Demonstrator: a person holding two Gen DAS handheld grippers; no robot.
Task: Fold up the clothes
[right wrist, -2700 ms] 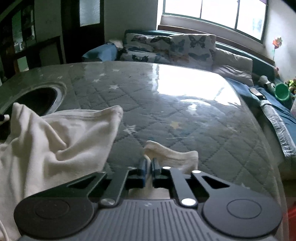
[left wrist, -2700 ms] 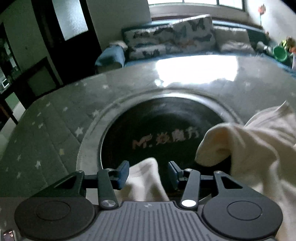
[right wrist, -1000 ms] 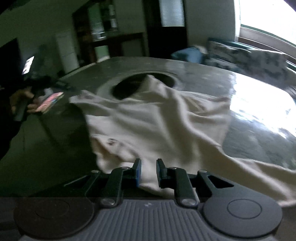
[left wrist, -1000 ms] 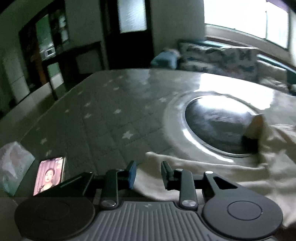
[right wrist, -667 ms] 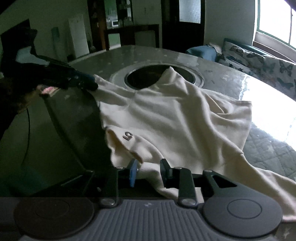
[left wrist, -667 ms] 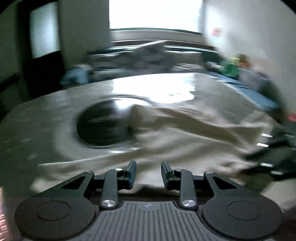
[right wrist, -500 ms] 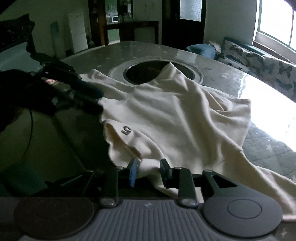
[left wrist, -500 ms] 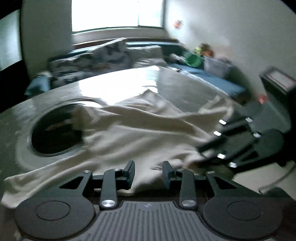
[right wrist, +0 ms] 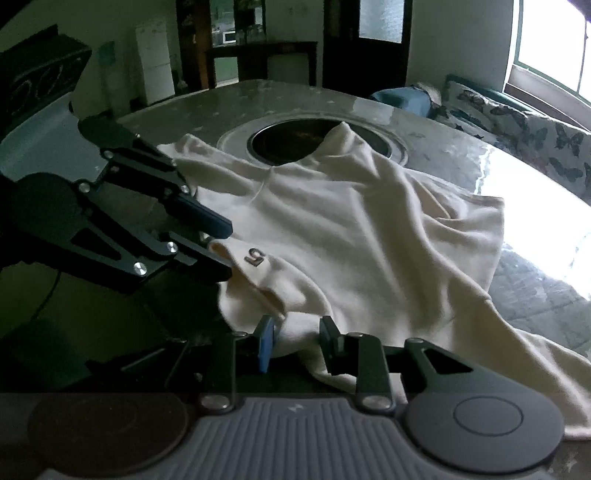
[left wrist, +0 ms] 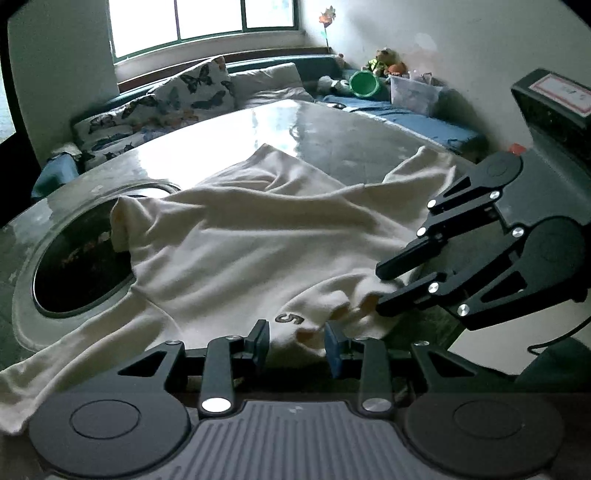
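We see a cream garment [left wrist: 236,251] lying spread and wrinkled on a round table [left wrist: 351,140] that has a quilted cover with stars, and one part of the cloth reaches over the dark round recess [left wrist: 81,269] in the middle of the table. A small dark "5" mark [left wrist: 290,318] sits near the edge of the garment that is closest to us. The left gripper [left wrist: 297,341] points down at this edge, its jaws stand apart, and the cloth with the mark lies between them; we cannot see the pads pressing on it. The right gripper [right wrist: 295,341] is at the same edge, just beside the left one, and its jaws are also apart with a fold of the cloth between them. In the left wrist view the right gripper appears from the right side with its fingertips at the bunched hem. Behind the table there is a sofa with butterfly cushions [left wrist: 184,96] under a bright window [left wrist: 207,22], and a green bucket [left wrist: 365,84] stands at the far right.
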